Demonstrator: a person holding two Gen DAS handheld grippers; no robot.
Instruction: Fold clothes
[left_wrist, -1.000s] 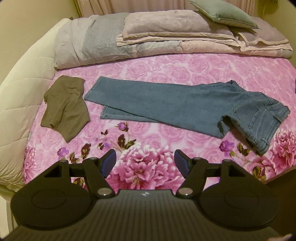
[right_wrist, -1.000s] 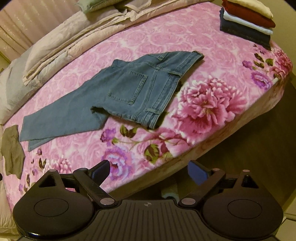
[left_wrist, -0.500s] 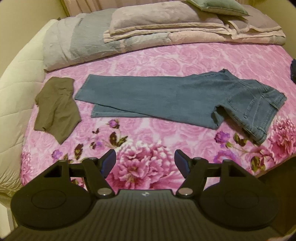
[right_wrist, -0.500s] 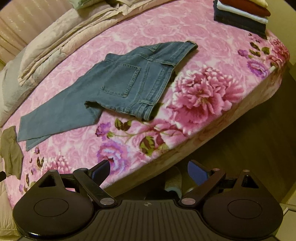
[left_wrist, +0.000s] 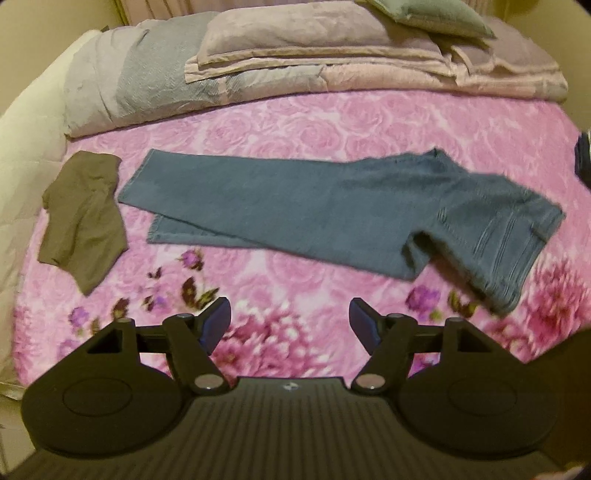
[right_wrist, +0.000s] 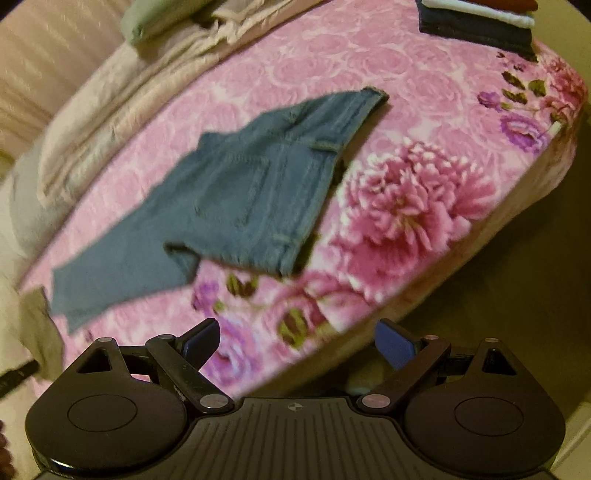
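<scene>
Left claw (left_wrist: 290, 321) spread wide, nothing in it, hanging over the near edge of the bed (left_wrist: 332, 122). Jeans (left_wrist: 332, 210) lying flat straight ahead of it, well apart, olive shirt (left_wrist: 83, 218) off to their left. Right claw (right_wrist: 297, 341) gaping too, empty, jeans (right_wrist: 251, 192) ahead-left, folded stack (right_wrist: 480, 22) way off ahead-right.
</scene>
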